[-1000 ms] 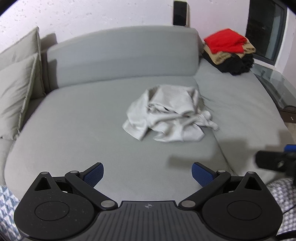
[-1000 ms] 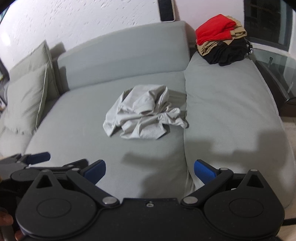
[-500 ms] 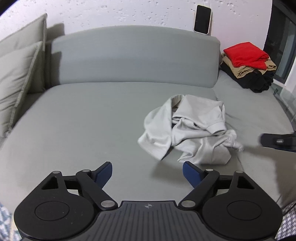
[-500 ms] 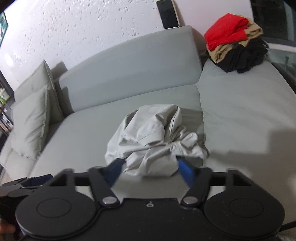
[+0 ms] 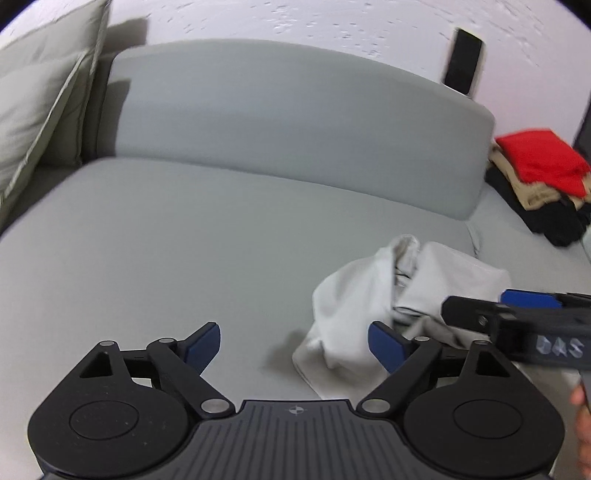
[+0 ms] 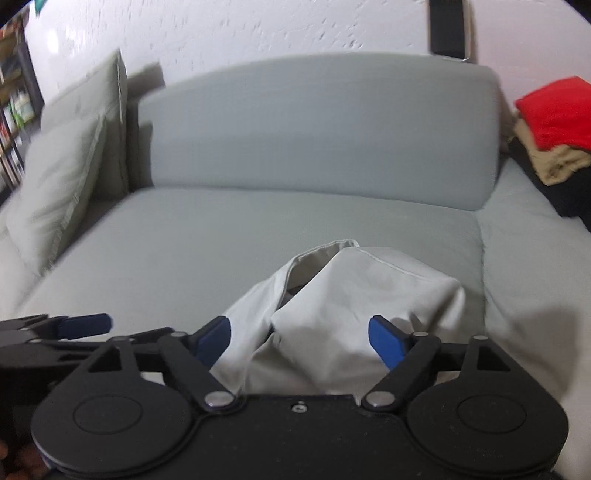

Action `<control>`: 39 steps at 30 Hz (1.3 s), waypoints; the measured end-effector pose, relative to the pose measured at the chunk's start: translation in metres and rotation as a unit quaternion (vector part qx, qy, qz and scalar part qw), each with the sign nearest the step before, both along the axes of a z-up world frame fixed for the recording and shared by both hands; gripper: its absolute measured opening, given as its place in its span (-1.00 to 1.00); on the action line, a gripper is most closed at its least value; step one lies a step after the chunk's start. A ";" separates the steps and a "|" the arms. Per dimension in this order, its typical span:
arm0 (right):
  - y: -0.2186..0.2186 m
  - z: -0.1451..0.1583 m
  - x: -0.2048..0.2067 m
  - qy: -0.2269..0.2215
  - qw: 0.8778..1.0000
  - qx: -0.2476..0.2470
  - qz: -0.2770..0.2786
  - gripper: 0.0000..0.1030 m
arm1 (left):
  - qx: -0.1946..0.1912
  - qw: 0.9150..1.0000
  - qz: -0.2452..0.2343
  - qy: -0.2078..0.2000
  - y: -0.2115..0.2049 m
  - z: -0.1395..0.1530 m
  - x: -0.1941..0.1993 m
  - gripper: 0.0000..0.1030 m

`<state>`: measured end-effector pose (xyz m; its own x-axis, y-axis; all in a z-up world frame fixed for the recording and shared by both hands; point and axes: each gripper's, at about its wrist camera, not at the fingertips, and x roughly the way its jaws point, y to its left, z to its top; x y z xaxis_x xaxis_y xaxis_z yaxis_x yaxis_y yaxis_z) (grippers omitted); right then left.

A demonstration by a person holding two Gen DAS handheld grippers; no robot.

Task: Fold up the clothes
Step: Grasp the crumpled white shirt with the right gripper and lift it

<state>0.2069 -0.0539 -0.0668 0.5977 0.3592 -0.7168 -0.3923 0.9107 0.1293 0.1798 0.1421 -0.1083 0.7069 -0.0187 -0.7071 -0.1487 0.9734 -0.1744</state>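
Lying crumpled on the grey sofa seat (image 6: 229, 236), toward its right side: pale grey shirt (image 6: 343, 310). Hovering over its near edge with jaws spread wide, gripping nothing: right gripper (image 6: 299, 336). Hanging just left of it, equally wide apart and empty: left gripper (image 5: 295, 341). Sitting at far right: stack of folded clothes (image 5: 535, 177).

Sofa (image 6: 258, 236): matt grey woven cloth, smooth. Shirt (image 6: 369, 295): pale, soft, creased cloth. Left gripper (image 5: 294, 343): matt black, probably plastic, with metal pivot pins and blue pads (image 5: 384, 345). Wall (image 6: 258, 33): rough white plaster.
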 end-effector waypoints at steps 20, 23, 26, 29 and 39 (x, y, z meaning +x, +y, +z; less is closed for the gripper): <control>-0.207 0.074 -0.056 -0.049 0.931 0.154 -0.329 -0.90 | -0.021 0.993 -0.107 -0.042 -0.019 -0.001 -0.040 0.66; -0.253 0.072 -0.094 -0.016 0.911 0.201 -0.358 -0.90 | -0.020 0.987 -0.146 -0.057 -0.032 0.004 -0.057 0.66; -0.280 0.067 -0.131 0.002 0.899 0.234 -0.370 -0.93 | -0.024 0.982 -0.181 -0.052 -0.045 0.005 -0.083 0.66; -0.289 0.049 -0.148 0.020 0.901 0.200 -0.384 -0.86 | -0.038 0.980 -0.196 -0.020 -0.052 0.001 -0.107 0.65; -0.214 0.024 -0.161 0.017 0.968 0.165 -0.186 0.26 | 0.006 0.980 -0.198 -0.007 -0.072 0.004 -0.131 0.66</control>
<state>0.0456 -0.2682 -0.0428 0.7081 0.3360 -0.6210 -0.0348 0.8950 0.4446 0.0485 0.0704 -0.1046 0.6561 -0.2850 -0.6988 0.2436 0.9564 -0.1613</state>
